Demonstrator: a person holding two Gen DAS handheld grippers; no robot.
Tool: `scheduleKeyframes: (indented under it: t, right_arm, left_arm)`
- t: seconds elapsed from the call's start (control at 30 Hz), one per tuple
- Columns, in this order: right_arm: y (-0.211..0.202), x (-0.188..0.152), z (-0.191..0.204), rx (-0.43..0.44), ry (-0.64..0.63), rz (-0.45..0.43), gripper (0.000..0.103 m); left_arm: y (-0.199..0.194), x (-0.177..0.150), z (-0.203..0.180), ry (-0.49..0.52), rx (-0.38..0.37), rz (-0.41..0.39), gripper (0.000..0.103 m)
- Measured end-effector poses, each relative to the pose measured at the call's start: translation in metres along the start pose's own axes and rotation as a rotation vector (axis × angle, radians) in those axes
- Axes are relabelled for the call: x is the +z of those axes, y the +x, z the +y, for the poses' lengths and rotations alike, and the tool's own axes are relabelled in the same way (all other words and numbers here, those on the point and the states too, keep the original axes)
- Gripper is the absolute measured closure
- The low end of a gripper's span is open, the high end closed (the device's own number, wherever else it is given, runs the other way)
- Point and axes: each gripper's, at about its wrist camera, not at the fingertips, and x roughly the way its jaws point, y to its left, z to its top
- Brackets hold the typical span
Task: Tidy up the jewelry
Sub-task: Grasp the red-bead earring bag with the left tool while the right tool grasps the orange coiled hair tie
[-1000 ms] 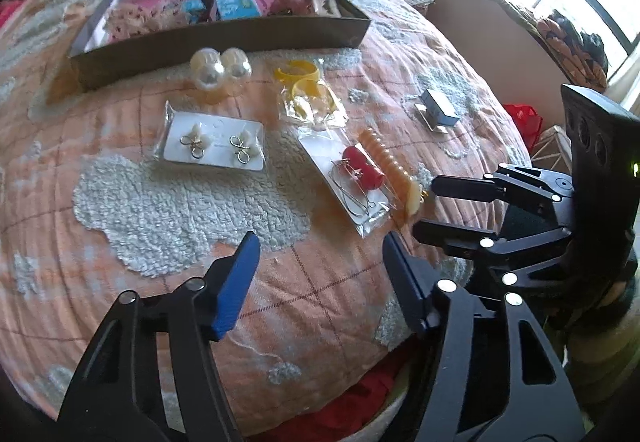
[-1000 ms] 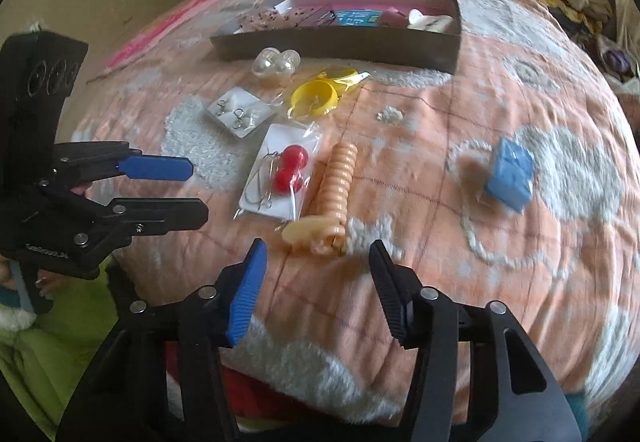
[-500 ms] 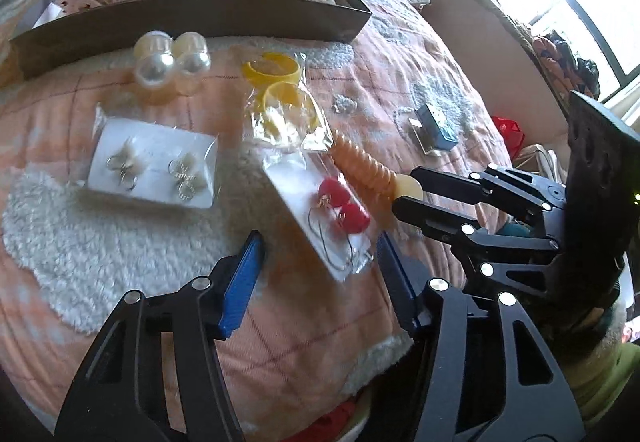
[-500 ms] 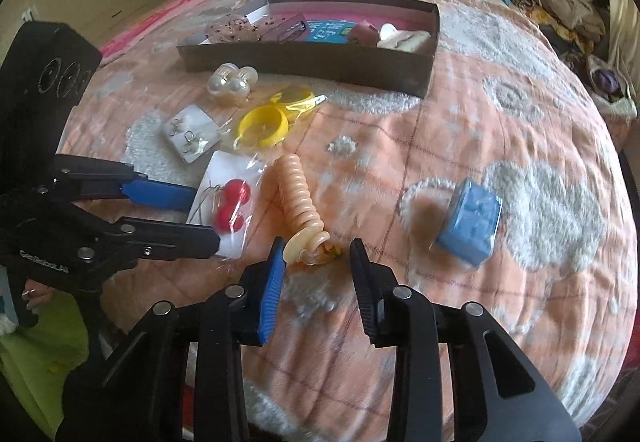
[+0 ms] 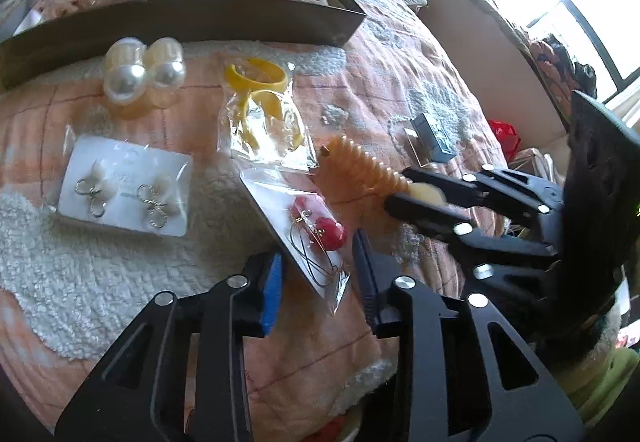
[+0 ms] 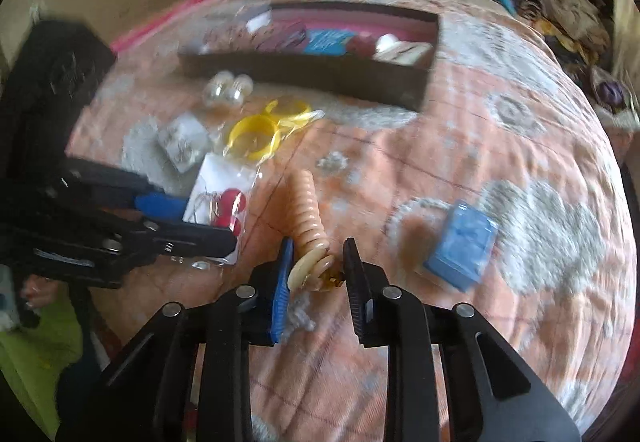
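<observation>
My right gripper (image 6: 316, 270) is shut on the round end of an orange ribbed bracelet (image 6: 306, 202), which also shows in the left wrist view (image 5: 360, 172), lifted off the bedspread. My left gripper (image 5: 320, 282) is open with its jaws on either side of a clear packet of red bead hoop earrings (image 5: 316, 238), which also shows in the right wrist view (image 6: 222, 202). A dark open box (image 5: 192, 14) with a pink lining and several items stands at the back; it also shows in the right wrist view (image 6: 320, 70).
On the peach bedspread lie pearl earrings (image 5: 142, 72), a bagged yellow bangle (image 5: 260, 98), a white card of silver earrings (image 5: 124, 194) and a small blue box (image 6: 464, 242). The bed edge falls away close below both grippers.
My right gripper has closed on the end of the orange bracelet and raised it. My left gripper has moved forward around the red earring packet and narrowed.
</observation>
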Motion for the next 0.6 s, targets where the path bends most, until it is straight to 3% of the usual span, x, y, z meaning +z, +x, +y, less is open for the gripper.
scheduleKeyframes:
  t: [0.07,0.3,0.6]
  right_arm:
    - [-0.012,-0.003,-0.006,0.005,0.035,-0.031,0.079]
    - [-0.04,-0.012,-0.023,0.008,0.132,-0.103,0.079]
    - [-0.05,-0.001,-0.006,0.033,0.098,-0.138,0.079]
  left_arm:
    - [0.0,0.001,-0.004,0.015,0.013,-0.008,0.085]
    - [-0.013,-0.002,-0.014,0.052,0.004,-0.033,0.086]
    - [-0.066,-0.013,-0.008,0.097,0.074,-0.124,0.086]
